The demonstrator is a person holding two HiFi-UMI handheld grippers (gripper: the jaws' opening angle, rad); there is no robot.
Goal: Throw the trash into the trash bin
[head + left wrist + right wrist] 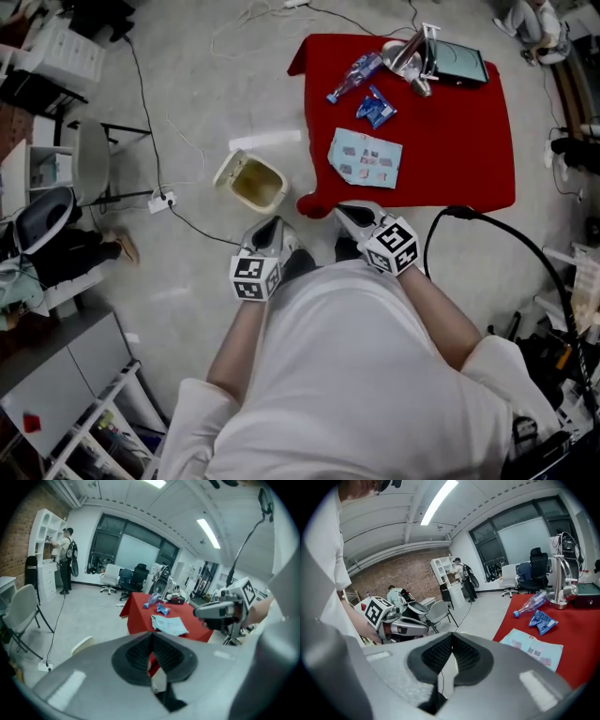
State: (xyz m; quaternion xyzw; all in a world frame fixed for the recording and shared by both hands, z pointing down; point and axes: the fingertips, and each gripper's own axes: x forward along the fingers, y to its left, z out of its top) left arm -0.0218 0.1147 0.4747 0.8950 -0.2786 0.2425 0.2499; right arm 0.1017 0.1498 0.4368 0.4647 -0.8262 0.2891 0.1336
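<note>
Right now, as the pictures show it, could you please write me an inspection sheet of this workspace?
Surface: red table, right part bare.
Job's things: plastic bottle, blue wrapper and pale printed sheet lie on the table; the open trash bin stands on the floor to its left.
Clutter: metal stand and dark device at the far edge.
Grippers: left gripper and right gripper both shut, holding nothing.
Cables: thin black cable runs to a power strip; thick black cable at right.
Surroundings: grey chair; a person far off.
</note>
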